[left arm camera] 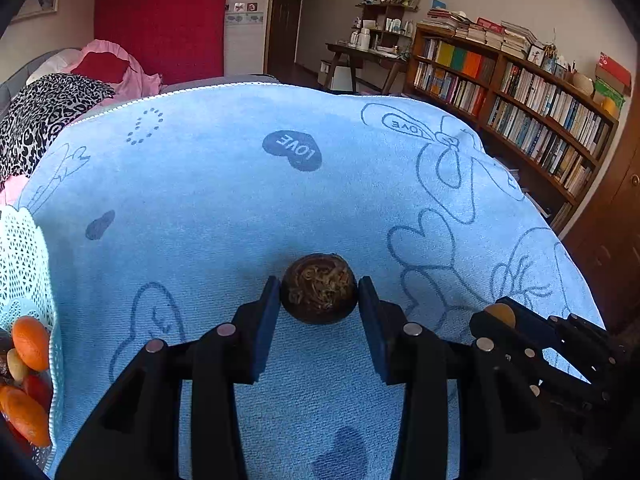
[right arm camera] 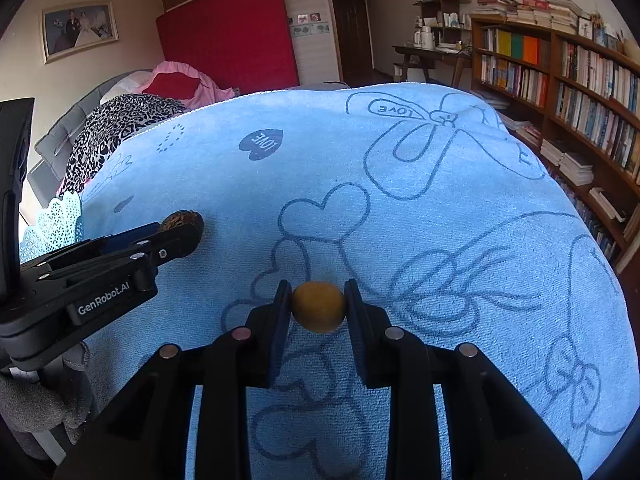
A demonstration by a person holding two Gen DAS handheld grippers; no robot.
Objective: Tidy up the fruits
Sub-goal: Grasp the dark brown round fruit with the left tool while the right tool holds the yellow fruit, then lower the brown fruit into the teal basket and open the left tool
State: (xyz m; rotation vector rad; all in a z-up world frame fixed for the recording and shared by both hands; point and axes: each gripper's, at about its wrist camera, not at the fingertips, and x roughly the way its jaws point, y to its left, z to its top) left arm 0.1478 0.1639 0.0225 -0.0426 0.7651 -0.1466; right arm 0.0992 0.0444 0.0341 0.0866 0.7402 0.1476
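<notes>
A dark brown round fruit [left arm camera: 319, 286] with a dried, fibrous top sits low over the blue towel [left arm camera: 240, 200], and my left gripper [left arm camera: 319, 308] is shut on it, a pad pressing each side. My right gripper [right arm camera: 319, 312] is shut on a small yellow-brown round fruit [right arm camera: 319, 305] just above the towel [right arm camera: 440, 184]. Each gripper shows in the other's view: the right gripper [left arm camera: 500, 314] at the lower right, the left gripper [right arm camera: 180, 236] at the left with the dark fruit [right arm camera: 182, 218]. A pale lattice basket [left arm camera: 24, 248] at the far left holds oranges [left arm camera: 30, 342] and other fruit.
The towel, printed with hearts and bows, covers the whole work surface. The basket's rim [right arm camera: 56, 220] stands at its left edge. Beyond the far edge lie a bed with pillows [left arm camera: 52, 112], a desk [left arm camera: 360, 56] and a long bookshelf [left arm camera: 520, 112] on the right.
</notes>
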